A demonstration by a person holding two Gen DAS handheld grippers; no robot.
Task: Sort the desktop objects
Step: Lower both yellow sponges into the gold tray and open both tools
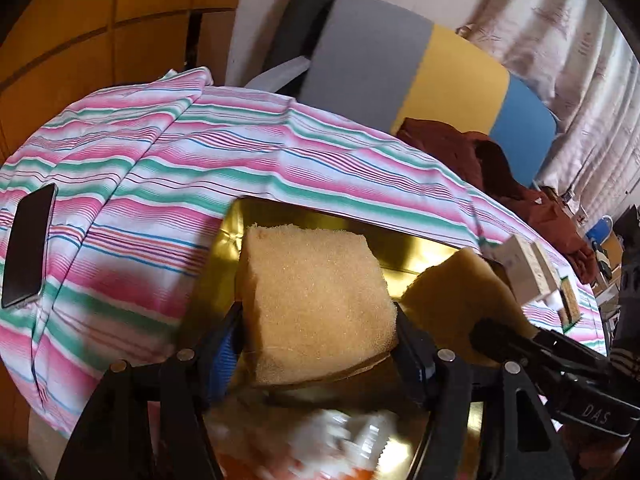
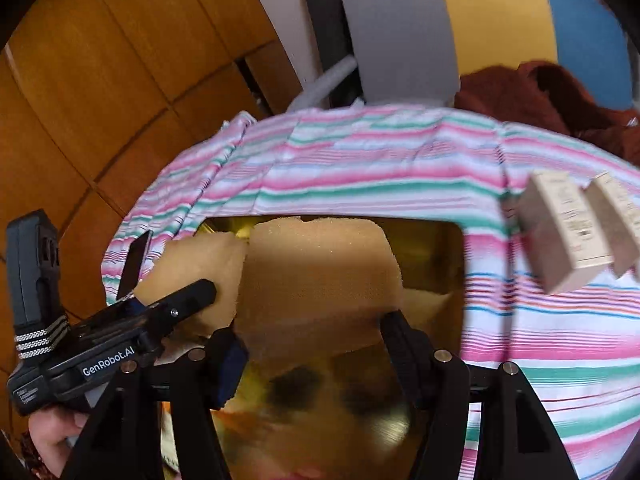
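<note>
My left gripper (image 1: pixel 318 334) is shut on a tan sponge block (image 1: pixel 316 300) and holds it over a shiny gold tray (image 1: pixel 404 246). My right gripper (image 2: pixel 314 330) is shut on a second tan sponge block (image 2: pixel 320 276) over the same gold tray (image 2: pixel 432 256). In the left wrist view the right gripper's sponge (image 1: pixel 456 292) shows at the right; in the right wrist view the left gripper's sponge (image 2: pixel 196 260) shows at the left. The two sponges are side by side.
A striped pink, green and white cloth (image 1: pixel 200 160) covers the table. A black phone (image 1: pixel 28 248) lies at its left. Two beige cartons (image 2: pixel 576 232) stand at the right. A dark red cloth (image 1: pixel 500 168) and a chair (image 1: pixel 420 72) are behind.
</note>
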